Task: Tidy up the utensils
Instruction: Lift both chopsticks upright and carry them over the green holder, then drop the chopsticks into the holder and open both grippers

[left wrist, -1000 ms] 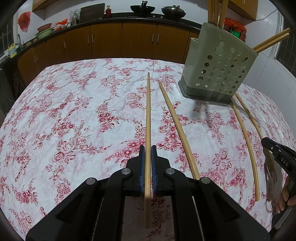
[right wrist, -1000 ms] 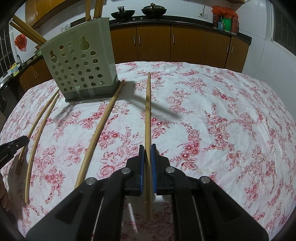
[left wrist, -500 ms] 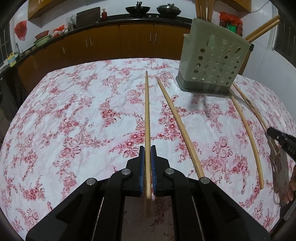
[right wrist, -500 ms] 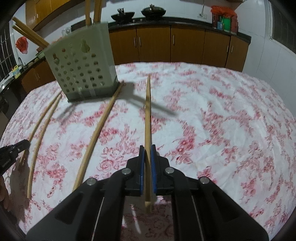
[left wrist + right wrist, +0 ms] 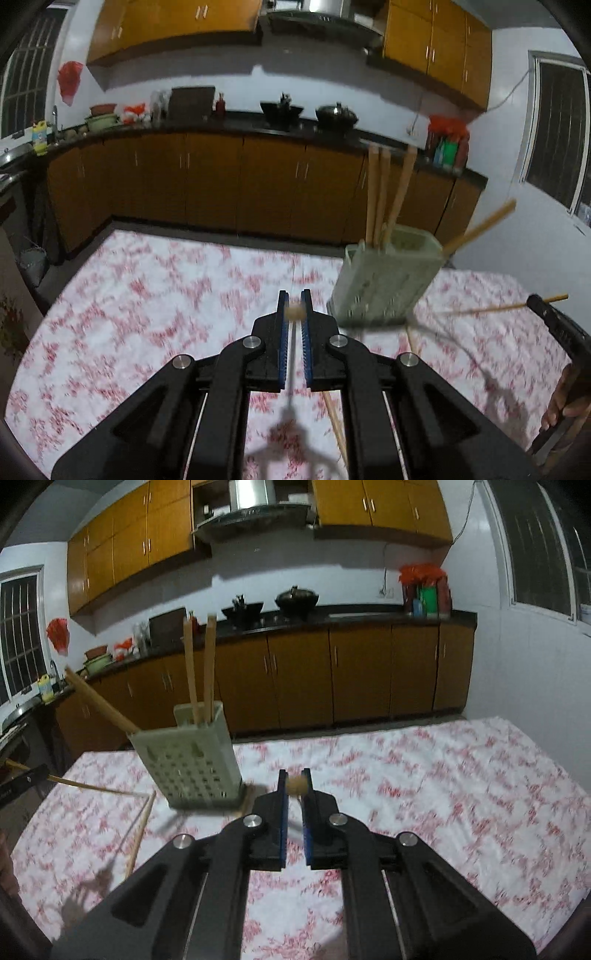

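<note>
Left tool (image 5: 294, 314) is clamped on a chopstick (image 5: 295, 313); I only see its butt end between the pads, the shaft pointing away from the lens and off the bench (image 5: 155, 295). Right tool (image 5: 294, 788) same story: closed on its own chopstick (image 5: 296, 785), end-on between the pads. In the left view the right tool's stick (image 5: 491, 307) shows as a thin line in the air, just right of the holder (image 5: 384, 280).

Progress as I read it: five sticks are already in the holder, three upright (image 5: 382, 192) and two leaning out the side (image 5: 480, 229). Two more are in my grip, lifted and not yet over the opening. At least one loose stick (image 5: 334, 424) lies on the bench below the left tool; the right view shows one (image 5: 142, 827) lying left of the holder, possibly the same one. Blur hides the count.

Left to do: drop both held sticks into the holder, then fetch whatever lies loose.
</note>
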### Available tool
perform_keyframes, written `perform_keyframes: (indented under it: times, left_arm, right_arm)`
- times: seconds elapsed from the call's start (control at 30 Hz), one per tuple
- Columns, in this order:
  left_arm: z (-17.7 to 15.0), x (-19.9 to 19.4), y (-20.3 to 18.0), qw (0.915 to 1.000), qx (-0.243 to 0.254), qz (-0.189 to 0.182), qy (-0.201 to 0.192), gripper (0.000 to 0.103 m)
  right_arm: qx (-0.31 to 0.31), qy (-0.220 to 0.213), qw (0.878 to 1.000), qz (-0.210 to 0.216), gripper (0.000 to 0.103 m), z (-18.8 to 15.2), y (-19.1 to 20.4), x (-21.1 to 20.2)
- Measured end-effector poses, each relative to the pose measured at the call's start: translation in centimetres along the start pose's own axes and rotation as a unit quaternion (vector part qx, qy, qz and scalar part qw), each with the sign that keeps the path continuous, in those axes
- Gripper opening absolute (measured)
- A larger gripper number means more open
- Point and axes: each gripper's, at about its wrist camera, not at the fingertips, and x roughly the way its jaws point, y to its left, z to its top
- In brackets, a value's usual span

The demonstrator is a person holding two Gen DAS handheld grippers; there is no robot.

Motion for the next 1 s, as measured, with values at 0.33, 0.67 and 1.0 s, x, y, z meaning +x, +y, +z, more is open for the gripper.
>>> perform_keyframes:
  times: [0.33,0.67,1.0]
  left_arm:
    - [2.2,-1.8,0.8,0.9994,-0.019,-0.022,-0.016,0.007]
    - [4.9,-5.2,-1.6,0.9955,-0.005,-0.075,-0.057,0.007]
    - [7.9,-6.1,-5.1,0.9889,0.0,-0.099,-0.111,0.007]
  right_arm:
    - [0.016,-0.036,0.999,0.024,0.008,3.2,-0.2,-2.2]
    - [0.035,-0.074,0.991,0.106,0.008,7.3,0.7,-6.1]
    - [0.034,-0.149,0.979,0.137,0.008,10.7,3.3,-7.7]
